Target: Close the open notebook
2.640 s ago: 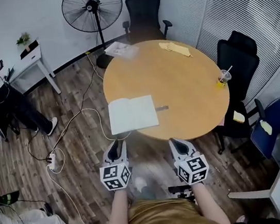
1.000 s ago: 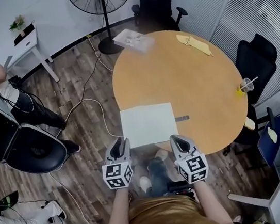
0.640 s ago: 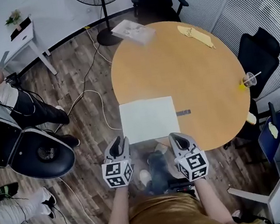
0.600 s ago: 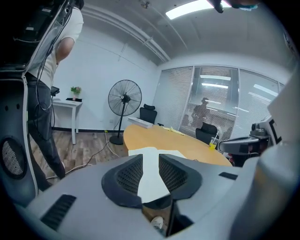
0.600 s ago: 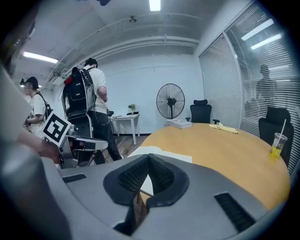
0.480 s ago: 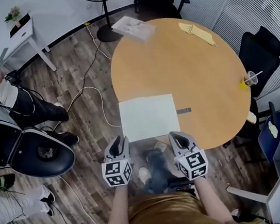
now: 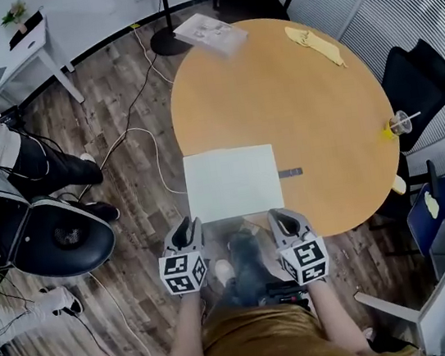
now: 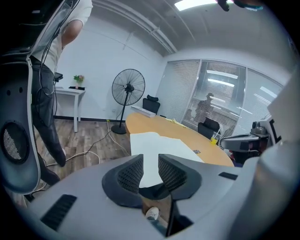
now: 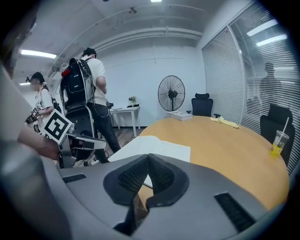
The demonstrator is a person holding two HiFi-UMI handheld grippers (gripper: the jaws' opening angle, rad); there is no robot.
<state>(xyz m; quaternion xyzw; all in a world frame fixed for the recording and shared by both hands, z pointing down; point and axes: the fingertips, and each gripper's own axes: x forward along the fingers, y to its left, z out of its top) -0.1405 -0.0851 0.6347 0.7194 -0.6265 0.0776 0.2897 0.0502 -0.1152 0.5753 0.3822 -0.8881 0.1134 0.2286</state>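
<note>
Left side: left gripper (image 7: 186, 233) held off the near edge of the desk (image 7: 292, 88), short of the notebook and not touching it. In its own view the jaws stand partly apart with a clear gap. Nothing is in the gap; white page shows only beyond the tips.

Centre: notebook (image 7: 233, 182) lies flat and open at the near edge of the round desk, both white pages facing up. Its left part looks to overhang the rim. No page or cover is lifted. A small dark item (image 7: 290, 173) lies just beside its right edge; too small to identify.

Right side: right gripper (image 7: 287, 223) is level with its partner, also just short of the notebook's near edge and apart from it. In its own view the jaw tips meet and hold nothing.

Progress, as judged: closing not begun. Both grippers are only at the approach stage. Left to do: catch one side's edge, fold it over the spine onto the other half, and press it flat.

Far right: cup with straw (image 7: 399, 123) near the rim, well clear.
</note>
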